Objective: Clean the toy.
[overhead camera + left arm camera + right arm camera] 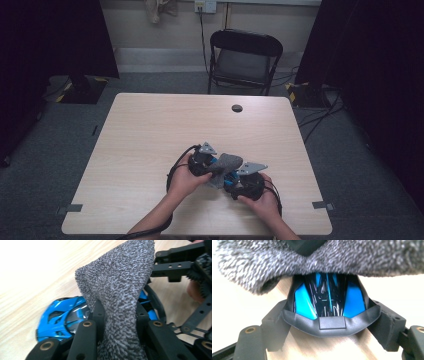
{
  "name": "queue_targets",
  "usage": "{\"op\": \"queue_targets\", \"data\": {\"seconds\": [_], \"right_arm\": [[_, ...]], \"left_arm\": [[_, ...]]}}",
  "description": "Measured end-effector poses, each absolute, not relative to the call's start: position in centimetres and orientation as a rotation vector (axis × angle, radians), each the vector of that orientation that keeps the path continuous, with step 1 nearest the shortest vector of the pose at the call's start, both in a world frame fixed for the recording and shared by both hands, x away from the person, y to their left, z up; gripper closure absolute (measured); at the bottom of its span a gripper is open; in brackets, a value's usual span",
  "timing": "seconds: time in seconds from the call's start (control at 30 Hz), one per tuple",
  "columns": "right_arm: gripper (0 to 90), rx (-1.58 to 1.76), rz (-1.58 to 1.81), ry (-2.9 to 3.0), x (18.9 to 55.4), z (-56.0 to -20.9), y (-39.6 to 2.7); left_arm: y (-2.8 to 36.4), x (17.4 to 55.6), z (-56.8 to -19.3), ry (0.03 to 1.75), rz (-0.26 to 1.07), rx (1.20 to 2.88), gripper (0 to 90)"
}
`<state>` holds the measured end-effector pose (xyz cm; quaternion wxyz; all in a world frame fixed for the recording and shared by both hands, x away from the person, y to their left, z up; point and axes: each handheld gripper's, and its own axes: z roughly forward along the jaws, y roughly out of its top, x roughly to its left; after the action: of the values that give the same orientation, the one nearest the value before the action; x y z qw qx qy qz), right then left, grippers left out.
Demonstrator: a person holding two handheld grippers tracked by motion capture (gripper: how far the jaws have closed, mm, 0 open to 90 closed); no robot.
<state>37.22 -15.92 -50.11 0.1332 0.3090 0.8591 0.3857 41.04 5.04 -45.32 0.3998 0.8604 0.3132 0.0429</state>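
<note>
Grey cloth [117, 290] pinched in left jaws, over car | blue toy car [329, 300] clamped between right jaws

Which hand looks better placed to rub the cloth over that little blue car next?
Left, probably. The left gripper pinches the grey cloth just above the blue toy car, while the right gripper clasps the car.
</note>
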Motion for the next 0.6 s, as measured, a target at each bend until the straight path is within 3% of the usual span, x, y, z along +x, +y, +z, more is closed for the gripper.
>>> {"op": "queue_targets", "data": {"seconds": [0.6], "right_arm": [[24.3,0.899,1.120,2.491,37.2,-50.1,-15.9]], "left_arm": [[8.2,43.0,-46.0,0.932,0.131,2.127,71.2]]}}
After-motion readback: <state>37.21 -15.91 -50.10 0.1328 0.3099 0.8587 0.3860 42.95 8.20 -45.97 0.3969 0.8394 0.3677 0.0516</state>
